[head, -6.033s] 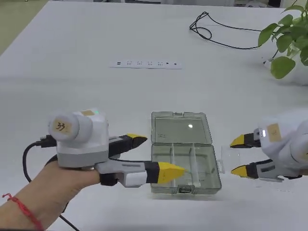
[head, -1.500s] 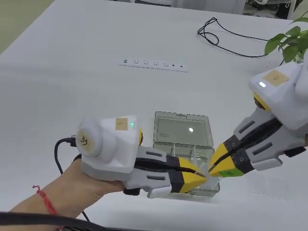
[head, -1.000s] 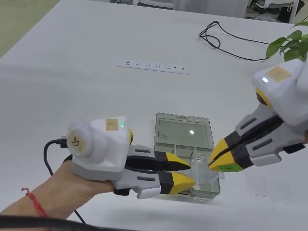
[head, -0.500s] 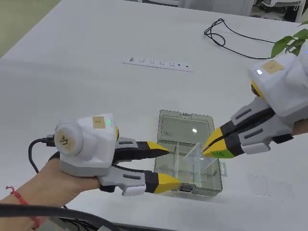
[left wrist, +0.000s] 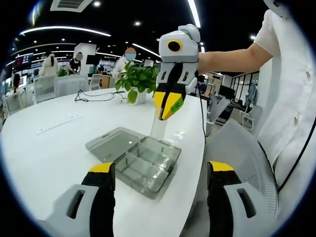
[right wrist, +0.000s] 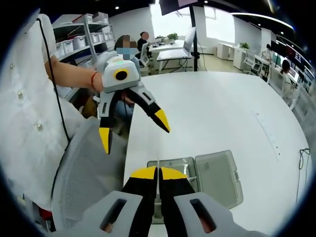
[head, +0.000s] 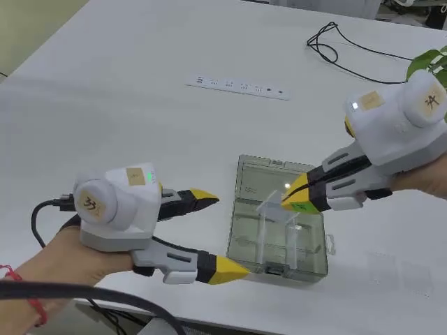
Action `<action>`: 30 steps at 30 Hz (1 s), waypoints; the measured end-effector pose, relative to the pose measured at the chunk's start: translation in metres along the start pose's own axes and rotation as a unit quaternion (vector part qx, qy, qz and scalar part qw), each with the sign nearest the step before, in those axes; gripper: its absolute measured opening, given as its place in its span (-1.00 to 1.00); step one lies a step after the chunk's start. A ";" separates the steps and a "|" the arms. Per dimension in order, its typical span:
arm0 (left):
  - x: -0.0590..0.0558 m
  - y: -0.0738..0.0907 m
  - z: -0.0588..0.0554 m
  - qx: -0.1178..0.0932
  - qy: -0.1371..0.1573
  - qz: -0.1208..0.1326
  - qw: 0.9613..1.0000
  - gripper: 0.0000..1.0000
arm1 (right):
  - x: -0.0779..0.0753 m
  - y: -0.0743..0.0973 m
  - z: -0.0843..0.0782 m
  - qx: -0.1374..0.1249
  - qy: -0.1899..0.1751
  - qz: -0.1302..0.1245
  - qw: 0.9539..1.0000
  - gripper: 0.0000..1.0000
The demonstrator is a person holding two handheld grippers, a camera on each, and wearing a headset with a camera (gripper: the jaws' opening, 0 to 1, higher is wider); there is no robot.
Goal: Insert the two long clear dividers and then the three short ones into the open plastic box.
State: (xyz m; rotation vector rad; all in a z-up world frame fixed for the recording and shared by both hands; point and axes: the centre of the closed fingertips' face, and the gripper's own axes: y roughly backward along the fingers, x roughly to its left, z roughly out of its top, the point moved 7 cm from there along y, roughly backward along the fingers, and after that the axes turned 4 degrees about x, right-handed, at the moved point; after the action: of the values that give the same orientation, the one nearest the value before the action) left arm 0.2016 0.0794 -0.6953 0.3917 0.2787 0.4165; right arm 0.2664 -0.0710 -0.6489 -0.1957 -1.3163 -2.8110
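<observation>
My right hand-held gripper [head: 296, 198] is pinching a small clear plastic divider [head: 274, 208] above the open smoke-tinted plastic box [head: 243, 244].
Its jaws are gripping the divider's upper edge, and the piece is hanging tilted over the box's base, where two long clear dividers [head: 260, 236] are standing upright. My left hand-held gripper [head: 222, 234] is hovering released, jaws spread wide, just left of the box over the white desk [head: 126, 98].

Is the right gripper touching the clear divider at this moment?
Touching. In the head view the right gripper is shut on one end of the clear divider and holds it above the open box.
</observation>
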 end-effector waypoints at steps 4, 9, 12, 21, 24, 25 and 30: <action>0.003 0.000 -0.003 0.000 -0.004 0.011 1.000 0.86 | -0.008 -0.015 -0.003 -0.001 -0.004 -0.007 1.000 -0.94; 0.007 0.002 -0.007 -0.001 0.001 0.018 1.000 1.00 | -0.010 -0.034 -0.005 0.002 -0.006 -0.011 1.000 -0.95; 0.007 0.002 -0.009 -0.001 0.004 0.018 1.000 1.00 | -0.016 -0.046 -0.013 0.006 -0.002 -0.012 1.000 -0.95; 0.009 0.004 -0.013 0.001 0.011 0.023 1.000 1.00 | -0.017 -0.053 -0.016 0.016 -0.005 -0.009 1.000 -0.95; 0.009 0.004 -0.014 0.001 0.012 0.025 1.000 1.00 | -0.018 -0.054 -0.018 0.020 -0.008 -0.010 1.000 -0.95; 0.008 0.004 -0.014 0.000 0.012 0.023 1.000 1.00 | -0.018 -0.054 -0.018 0.021 -0.008 -0.010 1.000 -0.95; 0.008 0.004 -0.013 -0.003 0.016 0.025 1.000 1.00 | -0.021 -0.057 -0.021 0.025 -0.004 -0.011 1.000 -0.95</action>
State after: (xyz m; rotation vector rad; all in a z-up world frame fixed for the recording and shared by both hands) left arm 0.2028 0.0904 -0.7070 0.3866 0.2994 0.4727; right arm 0.2802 -0.0512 -0.7088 -0.1936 -1.3979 -2.7938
